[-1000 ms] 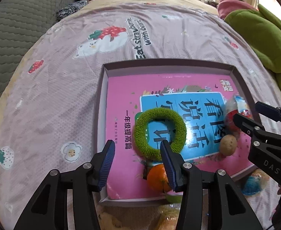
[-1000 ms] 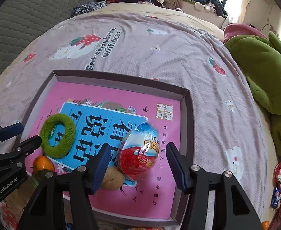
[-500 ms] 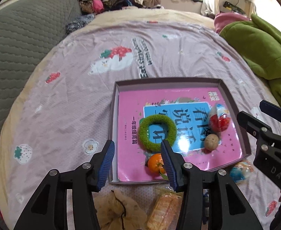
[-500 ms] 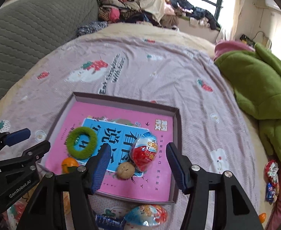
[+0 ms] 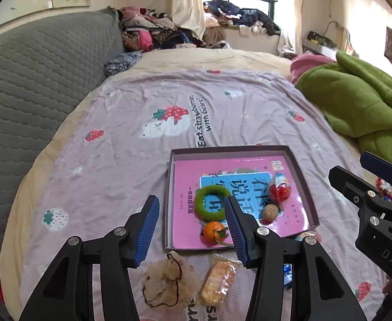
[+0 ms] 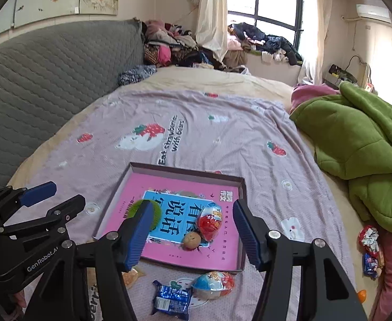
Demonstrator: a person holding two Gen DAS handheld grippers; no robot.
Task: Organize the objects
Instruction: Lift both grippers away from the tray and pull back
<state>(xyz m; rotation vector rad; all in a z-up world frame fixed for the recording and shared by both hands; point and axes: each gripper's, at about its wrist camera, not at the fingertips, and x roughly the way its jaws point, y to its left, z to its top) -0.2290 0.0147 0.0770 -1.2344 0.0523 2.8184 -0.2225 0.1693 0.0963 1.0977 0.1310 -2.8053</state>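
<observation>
A shallow box (image 5: pixel 300 182) with a pink book cover inside lies on the bed; it also shows in the right wrist view (image 6: pixel 241 187). In it lie a green fuzzy ring (image 5: pixel 212 206), an orange (image 5: pixel 213 230), a small brown ball (image 5: pixel 272 211) and a red toy egg (image 5: pixel 279 188), which also shows in the right wrist view (image 6: pixel 210 222). My left gripper (image 5: pixel 192 230) is open and empty, above the box's near left corner. My right gripper (image 6: pixel 193 235) is open and empty, above the box's near edge.
In front of the box lie a beige net pouch (image 5: pixel 169 283), a wrapped cracker pack (image 5: pixel 217 281), a blue snack packet (image 6: pixel 172 299) and a second toy egg (image 6: pixel 213 285). A green blanket (image 6: pixel 361 144) and small wrappers (image 6: pixel 368 240) lie at the right. A grey headboard (image 5: pixel 35 80) stands left.
Both grippers have pulled back and up from the box, so more of the bed and the items in front of the box show. Both stay open and empty.
</observation>
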